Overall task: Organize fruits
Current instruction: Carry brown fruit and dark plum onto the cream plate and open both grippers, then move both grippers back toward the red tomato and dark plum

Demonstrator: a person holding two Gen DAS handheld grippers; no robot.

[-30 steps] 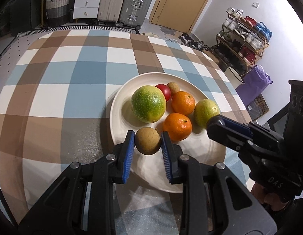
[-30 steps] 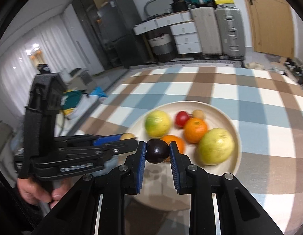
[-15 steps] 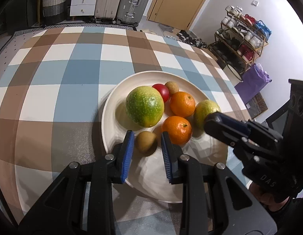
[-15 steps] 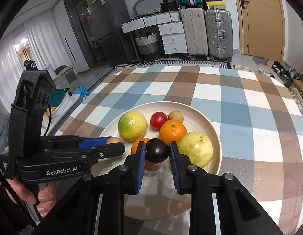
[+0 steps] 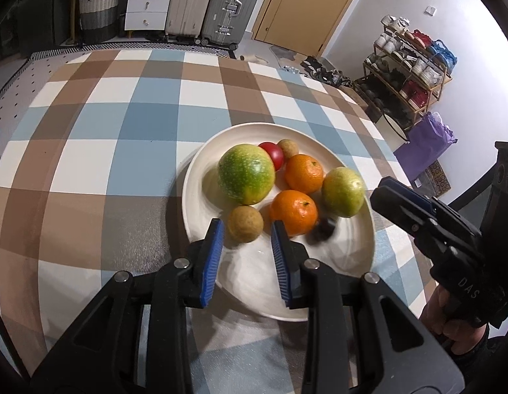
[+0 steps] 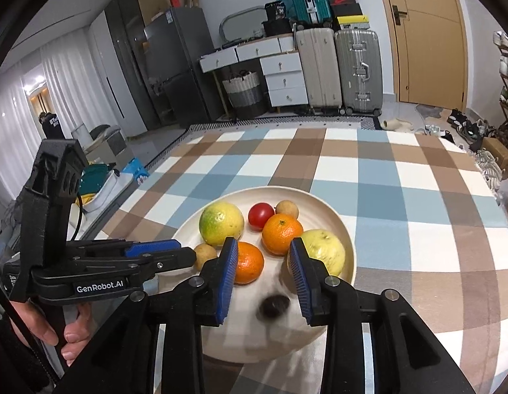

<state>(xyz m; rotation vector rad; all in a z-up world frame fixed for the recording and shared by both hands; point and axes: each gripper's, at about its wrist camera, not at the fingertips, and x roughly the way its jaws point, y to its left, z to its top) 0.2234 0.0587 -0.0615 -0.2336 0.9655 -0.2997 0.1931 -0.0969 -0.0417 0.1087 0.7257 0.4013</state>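
**Fruit plate, checked worktop: items as lying**

Resting on white plate [image 5: 194, 180], near worktop [image 5: 89, 164] front edge:
- Dark plum [image 6: 274, 305]: blurred, glossy, near-black; lying loose on bare plate between and below right claw [image 6: 263, 244] pads, touching neither; appearing oval, long axis running across the view, though blur making this uncertain.
- Small brown fruit [image 5: 245, 223]: round, matte, sitting just beyond left claw [image 5: 246, 229] tips, ungripped.
- Two mandarins, stem dimples facing up; two yellow-green citrus; red fruit; second brown fruit behind.

Left claw standing narrow, holding nothing. Right claw opening, holding nothing.
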